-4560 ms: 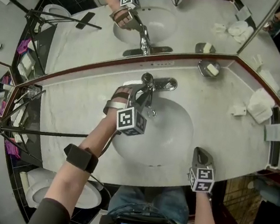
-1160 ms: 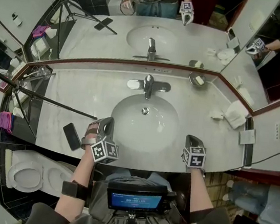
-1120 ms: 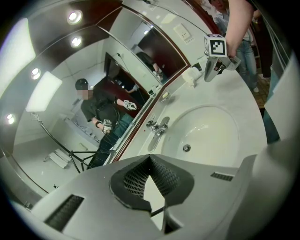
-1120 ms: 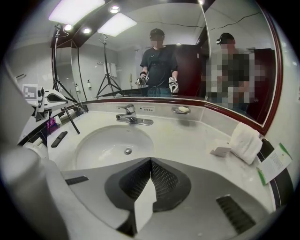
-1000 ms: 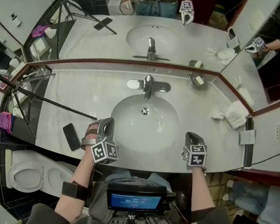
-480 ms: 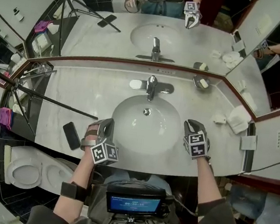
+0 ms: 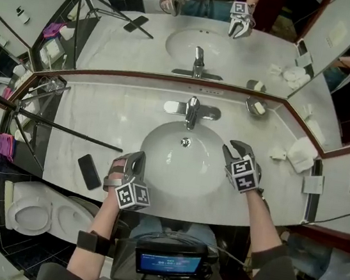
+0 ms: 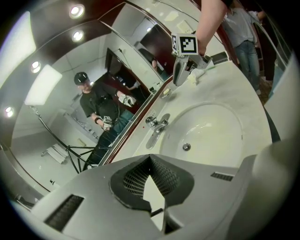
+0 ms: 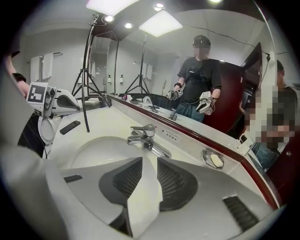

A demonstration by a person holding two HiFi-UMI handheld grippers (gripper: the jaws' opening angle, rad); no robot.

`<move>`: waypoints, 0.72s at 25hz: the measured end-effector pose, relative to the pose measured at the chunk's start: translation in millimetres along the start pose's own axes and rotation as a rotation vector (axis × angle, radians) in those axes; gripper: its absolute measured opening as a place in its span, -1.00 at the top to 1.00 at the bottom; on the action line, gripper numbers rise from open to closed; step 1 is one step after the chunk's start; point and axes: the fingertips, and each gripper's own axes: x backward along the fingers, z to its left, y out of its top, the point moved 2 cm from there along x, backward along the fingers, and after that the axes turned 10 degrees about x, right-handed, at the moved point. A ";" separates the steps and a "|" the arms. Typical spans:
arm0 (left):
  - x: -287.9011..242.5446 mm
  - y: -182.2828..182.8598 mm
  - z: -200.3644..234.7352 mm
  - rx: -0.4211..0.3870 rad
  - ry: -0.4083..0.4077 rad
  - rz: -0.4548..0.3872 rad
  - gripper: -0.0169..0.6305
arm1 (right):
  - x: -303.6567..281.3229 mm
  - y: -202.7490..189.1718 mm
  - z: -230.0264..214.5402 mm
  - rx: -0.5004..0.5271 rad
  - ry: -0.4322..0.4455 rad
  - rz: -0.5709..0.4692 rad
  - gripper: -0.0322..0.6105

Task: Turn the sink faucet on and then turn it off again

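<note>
A view from above shows a pale marble counter (image 7: 97,119) with an oval white sink (image 7: 159,160) set in its middle. The chrome faucet (image 7: 192,110) stands at the back edge of the sink, just below the mirror (image 7: 137,40), its spout reaching out over the bowl. The left gripper (image 7: 135,158) hangs over the near left rim of the sink, well apart from the faucet; its own view shows its claw pressed together with nothing in it. The right gripper (image 7: 232,148) is over the right rim of the sink, tilted inward toward the bowl. Its claw has just been opening and now stands spread, with only bare sink visible in the gap; in its view the faucet (image 9: 142,134) lies ahead, untouched. A dark phone (image 7: 89,171) lies on the counter left of the sink. A soap dish (image 7: 255,107) sits right of the faucet, and a folded white towel (image 7: 302,153) further right. A toilet (image 7: 28,216) shows at lower left.
</note>
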 end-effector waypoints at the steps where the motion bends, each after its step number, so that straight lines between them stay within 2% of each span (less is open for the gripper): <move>1: -3.8 2.1 -0.6 0.012 -0.004 -0.006 0.95 | -0.5 2.6 0.5 0.009 0.003 -0.002 0.54; 3: -13.4 8.0 -2.6 0.021 -0.008 -0.020 0.93 | -0.5 4.2 2.6 0.022 0.009 -0.002 0.54; 5: -25.6 15.5 -5.9 0.012 -0.018 -0.039 0.72 | 0.1 1.4 6.3 0.026 0.014 0.002 0.54; 7: -38.8 24.7 -8.6 -0.005 -0.030 -0.058 0.60 | 0.1 -4.3 10.3 0.025 0.020 0.010 0.54; 11: -58.5 42.6 -10.0 -0.029 -0.042 -0.088 0.59 | -3.3 -12.4 13.0 0.027 0.022 0.027 0.54; 13: -61.5 47.5 -12.0 -0.031 -0.045 -0.094 0.59 | -7.1 -9.8 14.0 0.073 0.022 0.033 0.54; 17: -60.4 43.0 -23.5 -0.033 -0.059 -0.083 0.59 | -28.0 3.3 20.7 0.246 0.040 0.036 0.53; 18: -59.8 40.3 -25.8 -0.032 -0.062 -0.079 0.59 | -36.3 8.0 22.5 0.282 0.050 0.036 0.46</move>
